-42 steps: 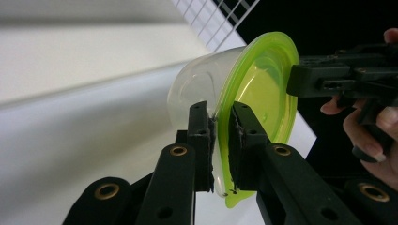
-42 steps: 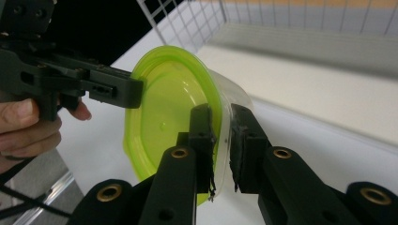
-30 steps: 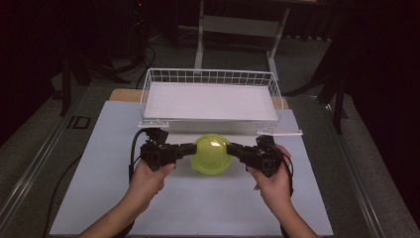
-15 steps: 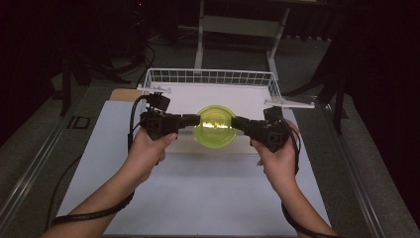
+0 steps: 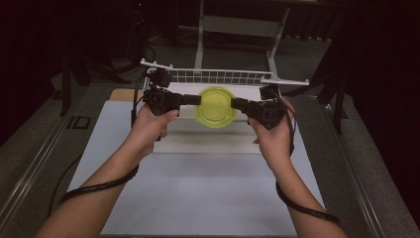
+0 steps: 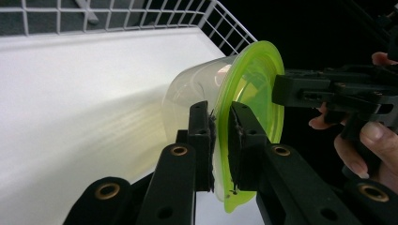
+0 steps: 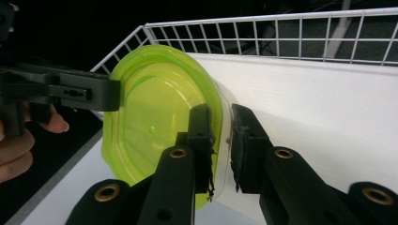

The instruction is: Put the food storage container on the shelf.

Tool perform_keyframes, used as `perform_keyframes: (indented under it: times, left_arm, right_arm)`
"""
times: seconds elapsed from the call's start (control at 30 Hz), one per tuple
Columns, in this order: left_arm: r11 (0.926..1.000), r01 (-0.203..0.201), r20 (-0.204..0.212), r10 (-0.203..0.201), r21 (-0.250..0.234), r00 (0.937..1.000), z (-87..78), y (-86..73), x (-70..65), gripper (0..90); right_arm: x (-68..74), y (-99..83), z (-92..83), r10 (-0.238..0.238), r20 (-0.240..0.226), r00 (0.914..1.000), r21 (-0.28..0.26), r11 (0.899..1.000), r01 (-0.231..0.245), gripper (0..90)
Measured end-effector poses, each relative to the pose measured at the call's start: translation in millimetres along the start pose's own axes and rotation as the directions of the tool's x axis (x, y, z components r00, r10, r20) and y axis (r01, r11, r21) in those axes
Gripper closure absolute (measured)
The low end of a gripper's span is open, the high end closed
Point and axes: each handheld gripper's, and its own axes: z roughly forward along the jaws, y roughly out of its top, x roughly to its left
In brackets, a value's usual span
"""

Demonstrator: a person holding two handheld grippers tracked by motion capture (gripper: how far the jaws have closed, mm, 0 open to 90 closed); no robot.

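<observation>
Clear tub with lime-green lid (image 5: 215, 105); left gripper (image 5: 194, 99) and right gripper (image 5: 237, 104) both pinch its rim.

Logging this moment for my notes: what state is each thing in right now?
container: green lid on, held in the air over the basket, pinched at opposite rim edges.
left gripper: shut on the container's rim.
right gripper: shut on the container's rim.
wire basket: upright on the table, nothing seen in it.
</observation>
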Motion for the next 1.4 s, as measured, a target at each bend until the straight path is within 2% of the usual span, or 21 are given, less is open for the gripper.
perform_keyframes:
  times: [0.13, 0.3, 0.37, 0.4, 0.6, 0.63, 0.73, 0.77, 0.83, 0.87, 0.97, 1.07, 1.1, 1.17, 1.23, 1.33, 1.4]
  left_arm:
    - [1.0000, 0.004, -0.027, -0.004, 0.003, 0.9996, 6.5, 5.9, 3.0, 81.2]
    - [0.9993, 0.032, -0.041, -0.031, 0.021, 0.9987, 15.7, 11.3, 9.6, 81.2]
    - [0.9977, 0.063, -0.031, -0.062, 0.025, 0.9976, 18.6, 12.9, 14.7, 81.1]
    - [0.9976, 0.064, -0.031, -0.064, 0.027, 0.9975, 19.1, 13.8, 15.7, 81.1]
    - [0.9974, 0.070, -0.055, -0.069, 0.017, 0.9961, 22.7, 19.7, 19.6, 79.9]
    - [0.9984, 0.056, -0.073, -0.056, -0.002, 0.9958, 24.9, 21.2, 19.6, 79.4]
    - [0.9983, 0.057, -0.094, -0.058, -0.011, 0.9938, 27.4, 22.9, 21.0, 77.1]
    - [0.9977, 0.066, -0.109, -0.067, -0.018, 0.9918, 29.5, 24.0, 23.1, 76.3]
    - [0.9974, 0.070, -0.109, -0.071, -0.018, 0.9914, 30.0, 24.3, 24.7, 75.9]
    - [0.9960, 0.088, -0.125, -0.089, -0.016, 0.9881, 31.1, 23.9, 28.1, 74.1]
    - [0.9952, 0.096, -0.129, -0.097, -0.014, 0.9868, 32.1, 21.7, 32.0, 70.7]
    - [0.9946, 0.103, -0.126, -0.104, -0.016, 0.9865, 32.0, 21.3, 32.9, 70.4]
    - [0.9952, 0.097, -0.142, -0.098, -0.016, 0.9850, 32.4, 21.2, 33.5, 70.4]
    - [0.9944, 0.104, -0.141, -0.105, -0.016, 0.9843, 33.0, 21.9, 35.3, 64.0]
    - [0.9950, 0.097, -0.134, -0.099, -0.021, 0.9860, 33.3, 22.1, 36.0, 62.3]
    - [0.9972, 0.068, -0.156, -0.072, -0.032, 0.9852, 30.8, 23.2, 34.4, 58.6]
    - [0.9970, 0.066, -0.157, -0.071, -0.041, 0.9851, 29.4, 23.5, 34.4, 58.4]
  right_arm:
    - [-5.5, 6.1, 9.2, 0.009, 0.021, 0.9997, 0.016, 1.000, -0.010, 79.3]
    - [-14.0, 9.7, 18.7, 0.038, 0.035, 0.9986, 0.032, 0.999, -0.039, 79.2]
    - [-16.6, 9.9, 22.3, 0.048, 0.042, 0.9980, 0.042, 0.998, -0.050, 79.1]
    - [-19.1, 10.4, 23.0, 0.066, 0.024, 0.9975, 0.035, 0.997, -0.067, 79.1]
    - [-21.9, 17.0, 29.8, 0.081, 0.024, 0.9964, 0.062, 0.995, -0.082, 75.3]
    - [-22.3, 18.0, 31.7, 0.078, 0.023, 0.9967, 0.069, 0.994, -0.080, 73.6]
    - [-22.1, 19.0, 34.8, 0.073, 0.035, 0.9967, 0.068, 0.995, -0.075, 73.1]
    - [-22.3, 18.6, 37.5, 0.079, 0.047, 0.9958, 0.058, 0.995, -0.082, 72.9]
    - [-23.9, 18.5, 40.2, 0.090, 0.050, 0.9947, 0.049, 0.994, -0.093, 70.8]
    - [-24.8, 18.9, 42.0, 0.094, 0.048, 0.9944, 0.058, 0.994, -0.097, 70.3]
    - [-27.9, 19.3, 47.8, 0.075, 0.061, 0.9953, 0.069, 0.995, -0.079, 69.7]
    - [-29.0, 20.7, 49.9, 0.081, 0.057, 0.9951, 0.066, 0.994, -0.084, 69.7]
    - [-29.0, 20.7, 49.9, 0.081, 0.057, 0.9951, 0.066, 0.994, -0.084, 69.8]
    - [-25.9, 23.3, 52.3, 0.079, 0.059, 0.9951, 0.061, 0.995, -0.083, 66.5]
    - [-24.7, 23.7, 52.3, 0.073, 0.057, 0.9956, 0.059, 0.995, -0.077, 65.1]
    - [-20.3, 25.8, 48.7, 0.033, 0.071, 0.9970, 0.050, 0.998, -0.036, 63.7]
    - [-19.2, 26.3, 47.2, 0.032, 0.066, 0.9973, 0.047, 0.998, -0.035, 63.2]
